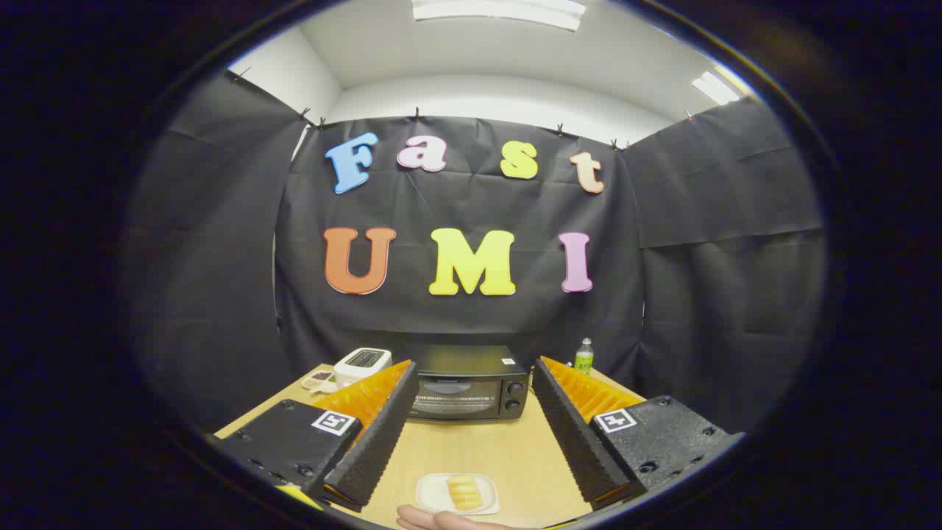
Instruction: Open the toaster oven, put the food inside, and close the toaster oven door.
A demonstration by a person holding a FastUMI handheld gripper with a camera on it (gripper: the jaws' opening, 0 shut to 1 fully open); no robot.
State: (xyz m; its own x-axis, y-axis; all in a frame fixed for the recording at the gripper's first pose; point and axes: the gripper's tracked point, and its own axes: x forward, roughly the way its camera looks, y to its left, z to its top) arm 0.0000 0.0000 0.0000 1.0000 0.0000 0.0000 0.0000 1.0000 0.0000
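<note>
The gripper (471, 412), jaws spread and empty, faces the closed black toaster oven (469, 383) straight ahead at lower centre of the frame, beyond its fingertips.

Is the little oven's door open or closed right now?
Closed. The toaster oven door stands upright, flat against its front, beyond the open gripper. The food sits outside on its plate.

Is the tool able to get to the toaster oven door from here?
Probably yes. The tool is open, and the toaster oven sits straight ahead beyond its fingers with its door shut. Bare table lies between them. The plate of food sits low between the fingers, nearer than the oven, not blocking the way.
</note>
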